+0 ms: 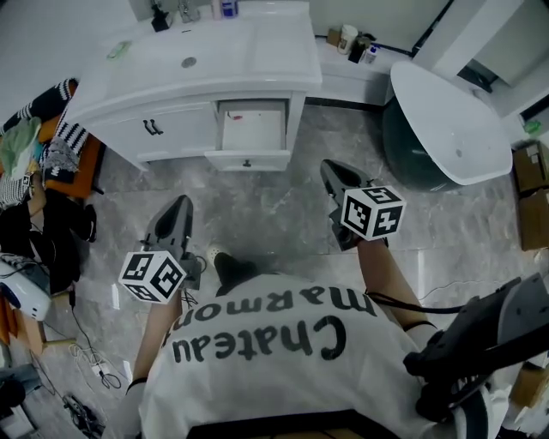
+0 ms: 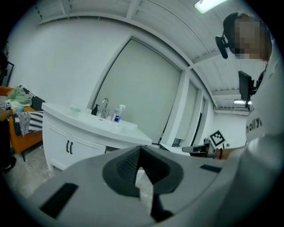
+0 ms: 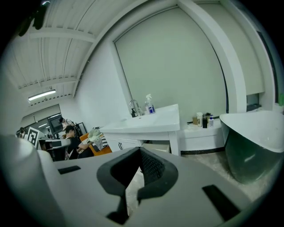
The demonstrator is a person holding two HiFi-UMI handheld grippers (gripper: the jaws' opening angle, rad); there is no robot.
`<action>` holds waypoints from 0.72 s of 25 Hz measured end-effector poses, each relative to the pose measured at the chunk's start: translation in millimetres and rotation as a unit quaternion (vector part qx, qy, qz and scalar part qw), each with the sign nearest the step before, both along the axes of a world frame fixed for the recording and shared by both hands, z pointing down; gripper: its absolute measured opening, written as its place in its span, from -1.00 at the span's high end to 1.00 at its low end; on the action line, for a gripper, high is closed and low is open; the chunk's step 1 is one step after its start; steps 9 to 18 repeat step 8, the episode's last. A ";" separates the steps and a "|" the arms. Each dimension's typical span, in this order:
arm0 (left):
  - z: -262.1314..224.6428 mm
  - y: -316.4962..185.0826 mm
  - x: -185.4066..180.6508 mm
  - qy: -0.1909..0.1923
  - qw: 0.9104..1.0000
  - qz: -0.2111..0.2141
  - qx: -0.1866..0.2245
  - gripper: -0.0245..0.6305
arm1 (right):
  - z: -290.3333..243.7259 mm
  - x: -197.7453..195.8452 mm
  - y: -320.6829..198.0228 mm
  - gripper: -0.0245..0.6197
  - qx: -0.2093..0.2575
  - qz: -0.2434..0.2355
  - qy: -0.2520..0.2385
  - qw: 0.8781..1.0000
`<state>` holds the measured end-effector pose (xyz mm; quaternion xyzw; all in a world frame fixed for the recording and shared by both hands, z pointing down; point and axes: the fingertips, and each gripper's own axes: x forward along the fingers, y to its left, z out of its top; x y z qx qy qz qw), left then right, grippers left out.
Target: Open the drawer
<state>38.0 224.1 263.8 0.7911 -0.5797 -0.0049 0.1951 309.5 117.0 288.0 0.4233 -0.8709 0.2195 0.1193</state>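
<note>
Gaping drawer (image 1: pixel 251 130) in the white sink cabinet (image 1: pixel 176 130).

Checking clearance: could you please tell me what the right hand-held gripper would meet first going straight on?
Probably the open drawer of the white vanity, or the floor before it; depth is unclear.

The grey marble floor (image 1: pixel 283 214) carries a white vanity (image 1: pixel 171 129) at twelve o'clock, its drawer (image 1: pixel 251 129) pulled out. On the vanity's top stand a faucet (image 1: pixel 187 11) and a spray bottle (image 1: pixel 227 8). A white bathtub (image 1: pixel 446 120) stands at two o'clock. Cardboard boxes (image 1: pixel 533 184) sit at three, loose cables (image 1: pixel 94 369) at seven, and an orange seat (image 1: pixel 73 176) heaped with clothes at nine.
</note>
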 end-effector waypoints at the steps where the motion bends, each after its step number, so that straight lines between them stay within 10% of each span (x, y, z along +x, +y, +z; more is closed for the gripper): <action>1: 0.2 1.1 -0.2 0.000 1.000 -0.002 0.000 0.90 | -0.4 0.8 -0.1 0.90 0.001 0.000 0.000 1.000; 18: -2.4 4.2 -0.1 0.003 1.000 -0.013 0.003 0.90 | -1.7 4.5 2.4 0.90 0.004 0.000 0.002 1.000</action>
